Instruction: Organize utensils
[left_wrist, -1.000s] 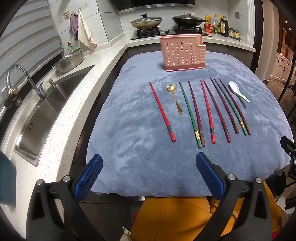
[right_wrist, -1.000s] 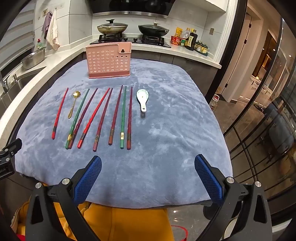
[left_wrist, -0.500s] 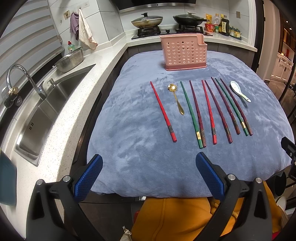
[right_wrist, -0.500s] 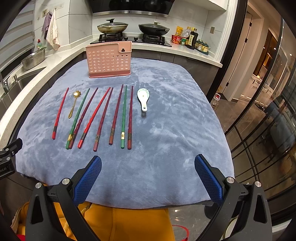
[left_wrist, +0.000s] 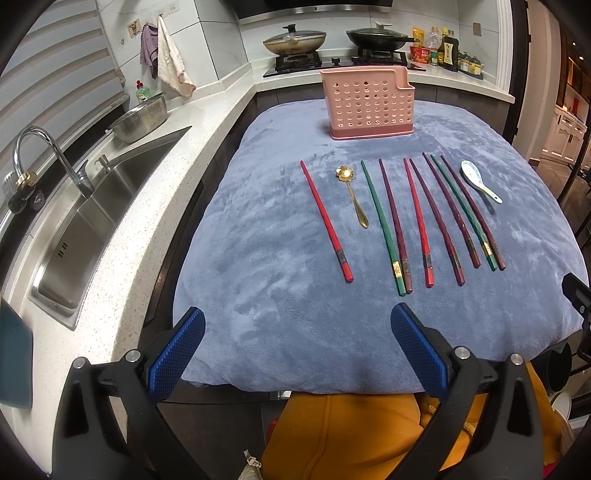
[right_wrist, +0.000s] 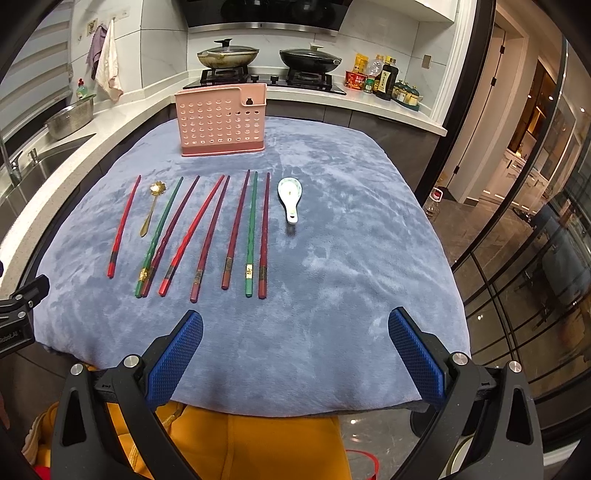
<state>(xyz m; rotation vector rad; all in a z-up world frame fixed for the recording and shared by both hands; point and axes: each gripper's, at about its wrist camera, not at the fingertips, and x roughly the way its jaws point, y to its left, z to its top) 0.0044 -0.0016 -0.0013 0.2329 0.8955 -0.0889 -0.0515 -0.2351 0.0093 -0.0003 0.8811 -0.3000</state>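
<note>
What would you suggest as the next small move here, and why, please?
Probably bring the right gripper forward over the white spoon, the utensil lying nearest its side. Both grippers are open and empty at the blanket's near edge, every utensil lies flat, and the pink holder looks empty.

On the table's blue plush cloth (left_wrist: 258, 258), eight red, green and maroon chopsticks (left_wrist: 417, 221) lie side by side, with a gold flower-bowled spoon (left_wrist: 352, 195) among them and a white ceramic spoon (left_wrist: 478, 181) rightmost. A pink perforated plastic holder (left_wrist: 369, 105) stands beyond. The left gripper (left_wrist: 297, 341) hovers with jaws wide apart.
</note>
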